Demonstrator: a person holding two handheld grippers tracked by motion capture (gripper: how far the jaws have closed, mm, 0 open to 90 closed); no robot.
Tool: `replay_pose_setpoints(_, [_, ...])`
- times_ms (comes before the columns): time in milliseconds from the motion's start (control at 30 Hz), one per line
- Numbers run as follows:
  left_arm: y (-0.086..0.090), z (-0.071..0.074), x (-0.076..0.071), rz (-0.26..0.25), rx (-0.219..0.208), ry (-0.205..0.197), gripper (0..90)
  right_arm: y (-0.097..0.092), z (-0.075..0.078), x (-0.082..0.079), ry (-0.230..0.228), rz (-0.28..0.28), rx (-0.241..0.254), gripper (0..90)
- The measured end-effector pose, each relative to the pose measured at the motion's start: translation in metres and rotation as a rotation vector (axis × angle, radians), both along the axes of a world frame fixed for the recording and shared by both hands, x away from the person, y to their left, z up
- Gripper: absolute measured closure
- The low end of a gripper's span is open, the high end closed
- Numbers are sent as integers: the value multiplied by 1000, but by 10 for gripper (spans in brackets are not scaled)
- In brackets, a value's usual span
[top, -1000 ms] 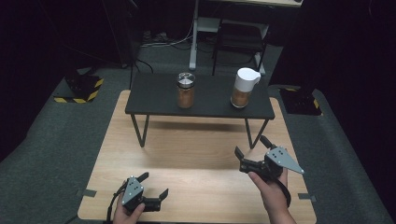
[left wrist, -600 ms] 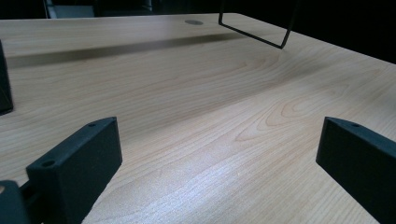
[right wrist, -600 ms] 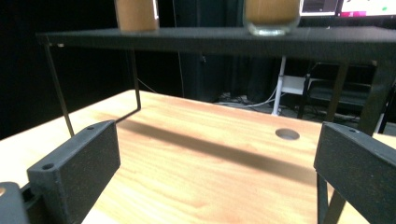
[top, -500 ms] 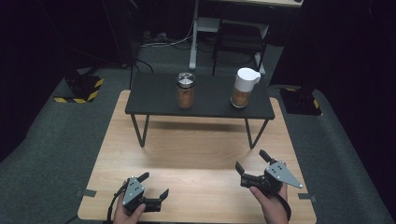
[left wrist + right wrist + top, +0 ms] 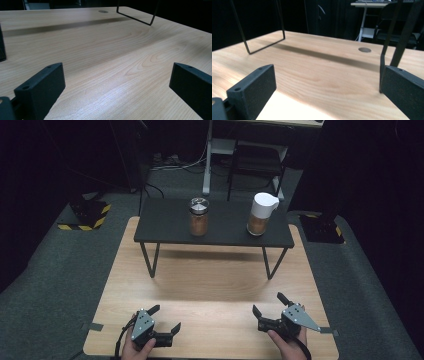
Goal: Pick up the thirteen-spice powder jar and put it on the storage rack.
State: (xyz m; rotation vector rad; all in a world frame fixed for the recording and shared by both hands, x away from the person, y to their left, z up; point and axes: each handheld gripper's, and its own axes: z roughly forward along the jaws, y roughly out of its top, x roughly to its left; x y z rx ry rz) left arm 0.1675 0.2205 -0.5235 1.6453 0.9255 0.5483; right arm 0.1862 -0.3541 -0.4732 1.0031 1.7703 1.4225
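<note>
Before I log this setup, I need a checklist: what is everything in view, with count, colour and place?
Table: one, light wood, under everything.
Shelf: one, black, on thin legs at the table's far side.
Jar: one, clear with brown contents and a metal lid, left of centre on the shelf.
Jug: one, white top over brown contents, right on the shelf.
Chair: one, dark, on the floor beyond the shelf.
Hazard blocks: two, black with yellow stripes, on the floor at either end of the shelf.
Left gripper: one, black, open, near edge, left.
Right gripper: one, black, open, near edge, right.
</note>
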Motion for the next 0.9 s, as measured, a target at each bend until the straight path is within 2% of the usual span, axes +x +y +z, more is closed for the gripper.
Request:
replay_pose_setpoints(100, [0,0,0,-2,-1,1,5,3,-5,-5,-1,-23,-31,0])
replay_pose_setpoints(533, [0,0,0,-4,1,-1,5,3,-22,-13,45,-29,-53,0])
replay_pose_setpoints(900, [0,0,-1,-4,2,-6,5,-1,-27,-17,88,-49,-79,0])
